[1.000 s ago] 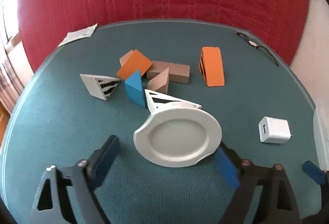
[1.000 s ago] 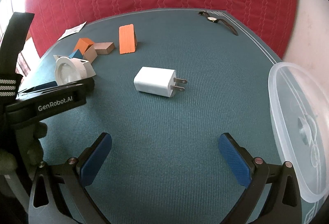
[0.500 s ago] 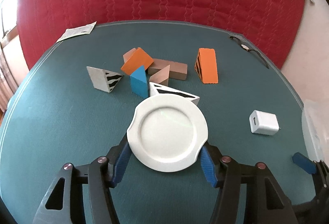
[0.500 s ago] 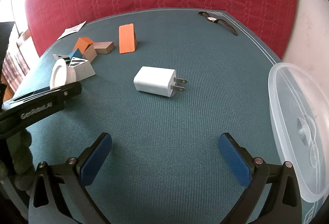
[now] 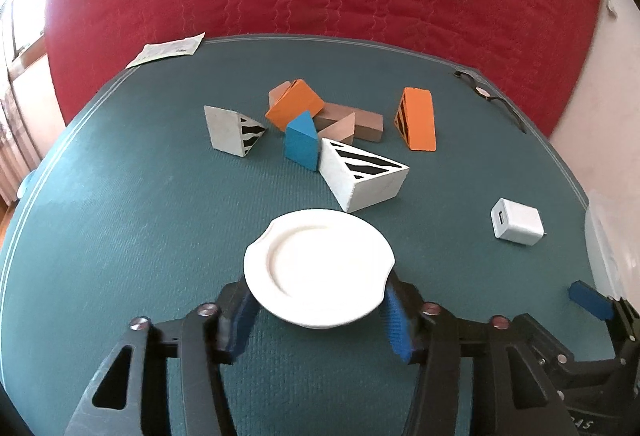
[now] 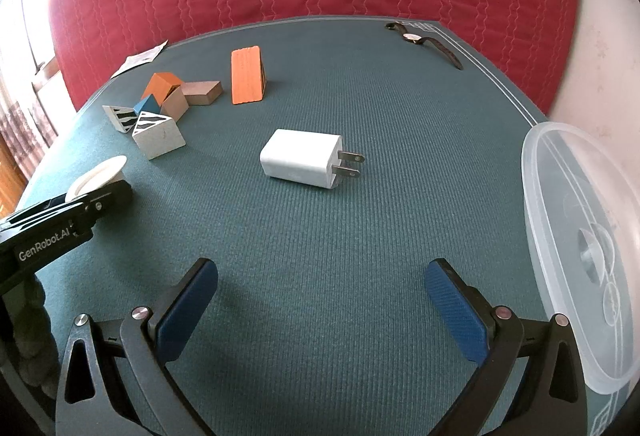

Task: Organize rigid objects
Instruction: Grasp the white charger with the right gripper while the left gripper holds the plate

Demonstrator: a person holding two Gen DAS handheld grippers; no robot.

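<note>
Green table before a red quilt holds scattered blocks and a charger unsorted, while the left tool grips a white plate at the near side and the right tool stands wide, empty.

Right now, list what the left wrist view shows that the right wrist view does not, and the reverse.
Left wrist view only: the white plate face-on, gripped at its rim by the left gripper, which has just been closing on it. Right wrist view only: the charger's two prongs, the open right gripper with nothing between its fingers, most of the clear lid. Both: the blocks, the watch, the paper slip.
</note>
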